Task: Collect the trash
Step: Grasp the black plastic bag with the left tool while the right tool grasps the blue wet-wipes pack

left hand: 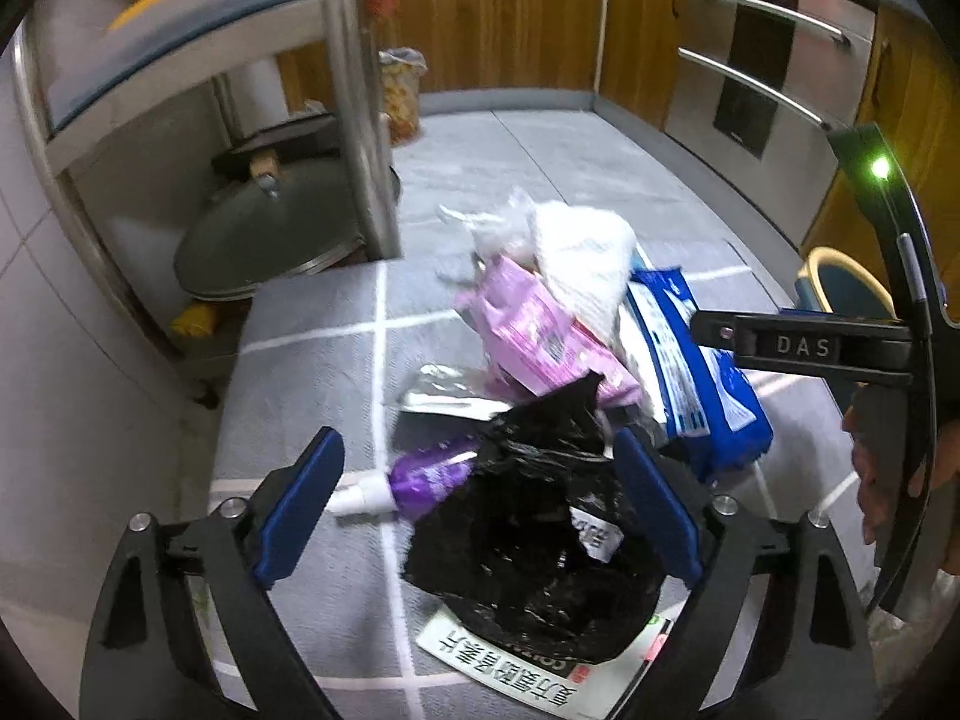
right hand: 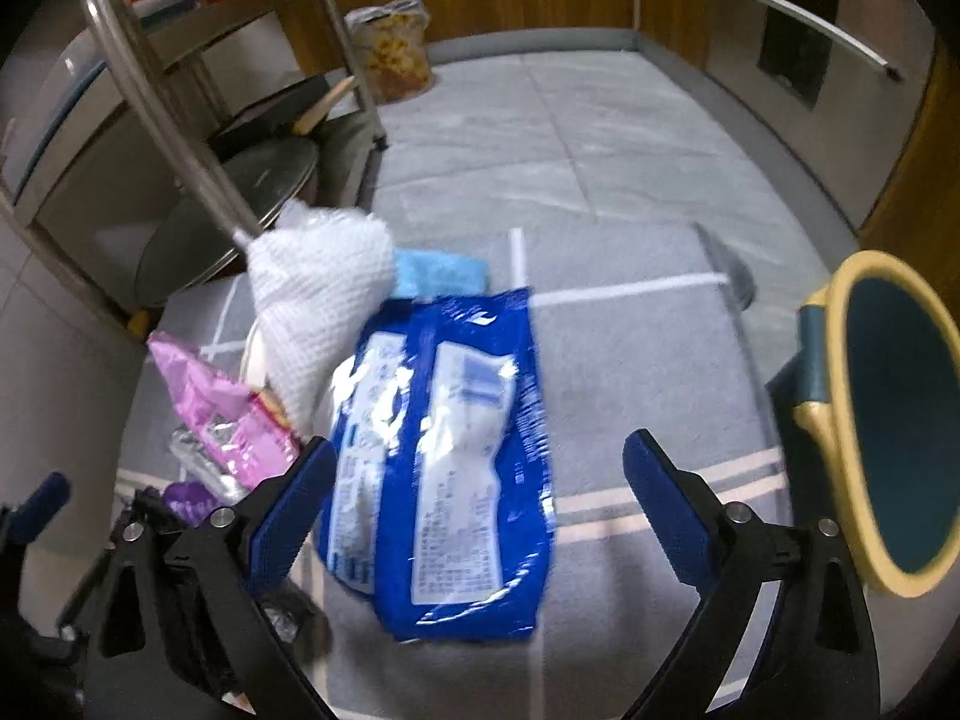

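A pile of trash lies on a grey rug (left hand: 312,372). My left gripper (left hand: 480,480) is open above a crumpled black plastic bag (left hand: 534,546), which lies between its fingers on a white printed box (left hand: 528,672). A purple tube (left hand: 420,480), a silver wrapper (left hand: 444,390), a pink packet (left hand: 540,336), a white paper towel wad (left hand: 582,258) and a blue packet (left hand: 696,372) lie beyond. My right gripper (right hand: 480,474) is open over the blue packet (right hand: 444,450). The towel wad (right hand: 318,306) and pink packet (right hand: 222,414) lie to its left.
A yellow-rimmed dark bin (right hand: 888,420) stands at the right, also in the left wrist view (left hand: 840,282). A steel rack (left hand: 354,96) with a pot lid (left hand: 270,240) stands at the left. Wooden cabinets (left hand: 510,6) and a small lined bin (left hand: 399,90) are at the back.
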The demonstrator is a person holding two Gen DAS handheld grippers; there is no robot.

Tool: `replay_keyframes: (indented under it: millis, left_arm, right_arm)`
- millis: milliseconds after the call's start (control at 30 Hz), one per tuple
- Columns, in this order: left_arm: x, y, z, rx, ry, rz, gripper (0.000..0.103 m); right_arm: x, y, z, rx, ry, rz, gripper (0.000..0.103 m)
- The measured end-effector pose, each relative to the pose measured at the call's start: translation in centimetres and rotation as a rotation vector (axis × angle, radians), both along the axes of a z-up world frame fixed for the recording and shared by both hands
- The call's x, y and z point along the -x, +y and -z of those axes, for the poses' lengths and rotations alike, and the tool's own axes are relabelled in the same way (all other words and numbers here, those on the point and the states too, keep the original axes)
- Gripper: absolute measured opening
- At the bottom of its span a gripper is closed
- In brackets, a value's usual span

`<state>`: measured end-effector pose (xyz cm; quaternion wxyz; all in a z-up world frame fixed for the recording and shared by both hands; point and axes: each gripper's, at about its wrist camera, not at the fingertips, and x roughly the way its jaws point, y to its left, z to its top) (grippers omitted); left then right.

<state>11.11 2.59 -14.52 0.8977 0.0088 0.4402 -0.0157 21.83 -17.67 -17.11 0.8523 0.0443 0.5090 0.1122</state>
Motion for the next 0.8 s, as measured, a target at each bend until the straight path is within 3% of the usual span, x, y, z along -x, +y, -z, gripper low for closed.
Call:
replay_keyframes:
  millis: [200, 267, 400, 500, 533, 633, 667, 800]
  left_arm:
    - [-0.4, -0.6, 1.2, 0.004, 0.06, 0.024, 0.081]
    - [-0.5, -0.5, 1.6, 0.013, 0.084, 0.027, 0.075]
    - [-0.6, -0.5, 1.9, 0.031, 0.108, 0.04, 0.066]
    - [-0.7, -0.8, 2.2, 0.035, 0.134, 0.056, 0.046]
    - [-0.8, -0.8, 2.4, 0.03, 0.147, 0.058, 0.032]
    - [-0.9, -0.7, 2.9, 0.03, 0.18, 0.057, 0.018]
    - [-0.9, -0.8, 2.8, 0.028, 0.182, 0.056, 0.017]
    - [-0.8, -0.9, 2.6, 0.009, 0.171, 0.062, 0.016]
  right_arm:
    - [0.2, 2.1, 1.8, 0.036, 0.056, -0.096, 0.094]
    - [0.1, 2.4, 2.5, 0.043, 0.088, -0.104, 0.08]
    - [0.0, 3.0, 2.9, 0.028, 0.111, -0.117, 0.068]
    - [0.3, 3.5, 2.7, 0.024, 0.107, -0.14, 0.052]
    - [0.4, 3.6, 2.6, 0.017, 0.106, -0.148, 0.045]
    - [0.8, 3.9, 2.2, 0.007, 0.101, -0.156, 0.033]
    - [0.8, 3.7, 2.1, -0.002, 0.102, -0.156, 0.024]
    - [1.3, 3.6, 1.3, -0.014, 0.079, -0.179, 0.01]
